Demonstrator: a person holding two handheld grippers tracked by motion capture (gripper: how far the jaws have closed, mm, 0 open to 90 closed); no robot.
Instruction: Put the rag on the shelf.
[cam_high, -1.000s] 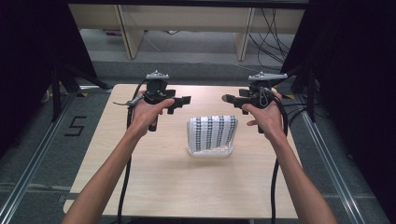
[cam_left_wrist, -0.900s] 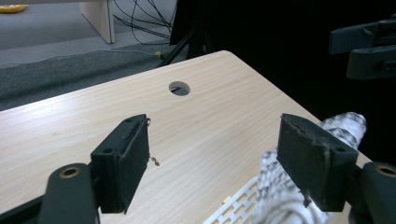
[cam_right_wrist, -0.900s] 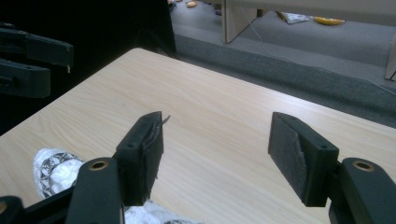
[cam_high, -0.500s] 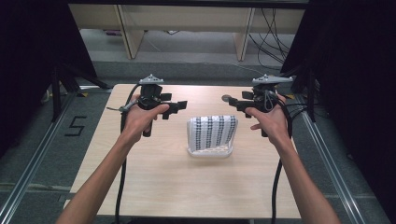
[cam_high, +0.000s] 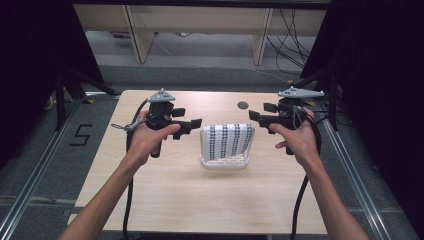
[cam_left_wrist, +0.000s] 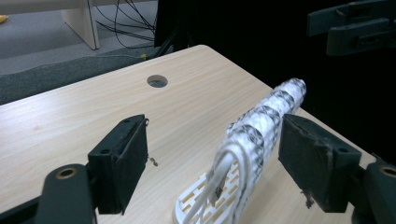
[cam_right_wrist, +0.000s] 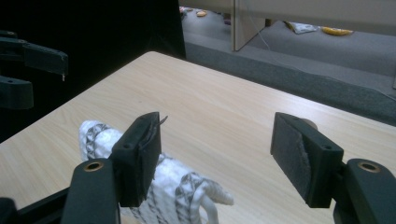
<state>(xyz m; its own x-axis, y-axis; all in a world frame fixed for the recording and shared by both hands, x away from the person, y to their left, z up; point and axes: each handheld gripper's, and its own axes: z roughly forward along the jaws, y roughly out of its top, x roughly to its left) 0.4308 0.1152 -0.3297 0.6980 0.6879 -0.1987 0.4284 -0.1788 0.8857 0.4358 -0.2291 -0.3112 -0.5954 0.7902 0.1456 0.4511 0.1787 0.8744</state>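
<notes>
A patterned cloth (cam_high: 228, 141) is draped over a white rack (cam_high: 225, 162) at mid-table, between the left gripper (cam_high: 192, 125) and right gripper (cam_high: 256, 118) — both wide open, empty. A one-sided pull could tip the light rack.

The high view looks forward and down from above the person's side, taking in the whole table (cam_high: 165, 200) at mid-frame. Each gripper view rides low and close, looking across the tabletop between its own black jaws. All three share the patterned white rack (cam_high: 226, 142) (cam_left_wrist: 261, 123) (cam_right_wrist: 177, 186).
</notes>
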